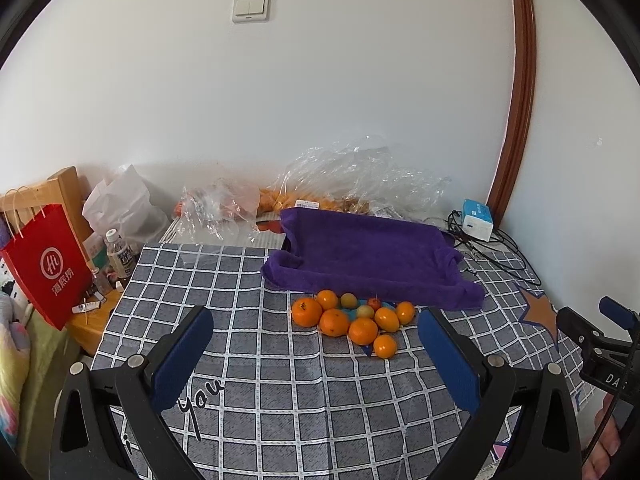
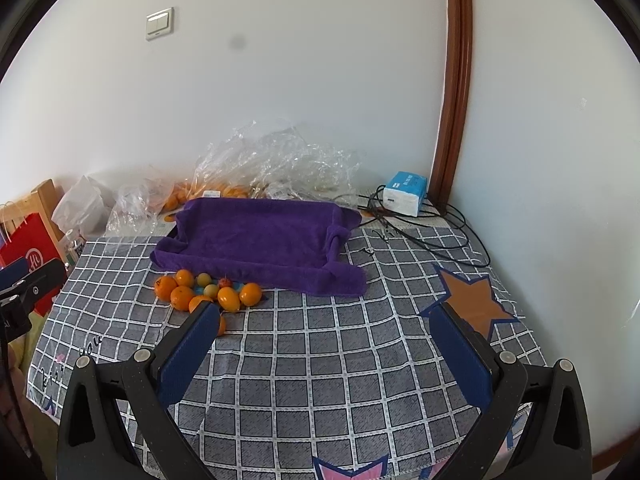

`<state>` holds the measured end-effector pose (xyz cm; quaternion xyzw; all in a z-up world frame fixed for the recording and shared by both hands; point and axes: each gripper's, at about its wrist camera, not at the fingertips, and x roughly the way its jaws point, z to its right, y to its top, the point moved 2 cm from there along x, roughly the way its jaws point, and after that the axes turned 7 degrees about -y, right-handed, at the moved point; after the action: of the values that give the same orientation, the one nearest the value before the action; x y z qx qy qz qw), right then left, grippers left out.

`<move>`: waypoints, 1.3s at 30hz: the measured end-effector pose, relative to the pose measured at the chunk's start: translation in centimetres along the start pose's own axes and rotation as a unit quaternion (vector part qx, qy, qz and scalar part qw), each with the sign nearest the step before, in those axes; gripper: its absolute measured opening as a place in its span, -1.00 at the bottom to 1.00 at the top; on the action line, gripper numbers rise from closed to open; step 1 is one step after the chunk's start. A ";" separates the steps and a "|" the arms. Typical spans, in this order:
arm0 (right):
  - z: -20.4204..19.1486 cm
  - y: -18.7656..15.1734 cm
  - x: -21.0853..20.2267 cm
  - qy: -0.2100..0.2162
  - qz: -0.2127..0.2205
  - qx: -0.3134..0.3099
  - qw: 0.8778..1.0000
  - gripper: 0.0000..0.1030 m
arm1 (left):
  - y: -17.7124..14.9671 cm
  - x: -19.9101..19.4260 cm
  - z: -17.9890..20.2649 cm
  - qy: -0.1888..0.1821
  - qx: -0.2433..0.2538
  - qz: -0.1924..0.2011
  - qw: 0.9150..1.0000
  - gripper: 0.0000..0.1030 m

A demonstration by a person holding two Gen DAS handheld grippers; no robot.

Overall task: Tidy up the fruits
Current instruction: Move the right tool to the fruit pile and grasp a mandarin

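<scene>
A pile of several oranges (image 1: 335, 322) with two small yellow-green fruits (image 1: 349, 301) and one small red fruit (image 1: 375, 303) lies on the checked tablecloth (image 1: 280, 360), just in front of a purple towel draped over a tray (image 1: 372, 254). My left gripper (image 1: 316, 328) is open and empty, held above the cloth short of the pile. My right gripper (image 2: 326, 322) is open and empty, right of the pile (image 2: 182, 297); its left finger (image 2: 192, 344) hides part of one orange. The purple towel (image 2: 260, 236) lies ahead of it.
Crumpled clear plastic bags (image 1: 360, 176) with more oranges lie against the back wall. A blue-white tissue pack (image 1: 476, 220) and black cables (image 2: 420, 232) sit at the back right. A red paper bag (image 1: 44, 268), a bottle (image 1: 118, 254) and a wooden stand are at the left.
</scene>
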<state>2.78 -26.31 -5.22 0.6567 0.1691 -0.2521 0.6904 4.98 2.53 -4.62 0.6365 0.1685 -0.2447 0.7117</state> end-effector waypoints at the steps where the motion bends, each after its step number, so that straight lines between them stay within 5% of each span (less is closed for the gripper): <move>1: -0.1 0.0 0.6 -0.005 -0.005 -0.002 1.000 1.00 | -0.1 0.4 -0.2 0.000 -0.001 -0.003 1.000 1.00; 20: -2.7 -1.9 11.6 -0.001 -0.037 -0.001 0.999 1.00 | -2.4 9.8 -4.9 0.025 -0.033 -0.055 0.998 0.99; 28: -4.6 -2.9 16.6 0.051 -0.113 -0.007 0.992 0.99 | -4.2 13.5 -7.6 0.022 -0.047 -0.088 0.995 0.84; 39: -7.7 -3.2 18.1 0.051 -0.100 -0.030 0.993 0.83 | -5.9 16.2 -10.4 0.026 -0.052 -0.131 0.990 0.84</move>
<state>16.45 -20.98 -18.71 0.6274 0.2769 -0.2806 0.6715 15.77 10.25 -19.78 0.5776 0.2815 -0.3100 0.7007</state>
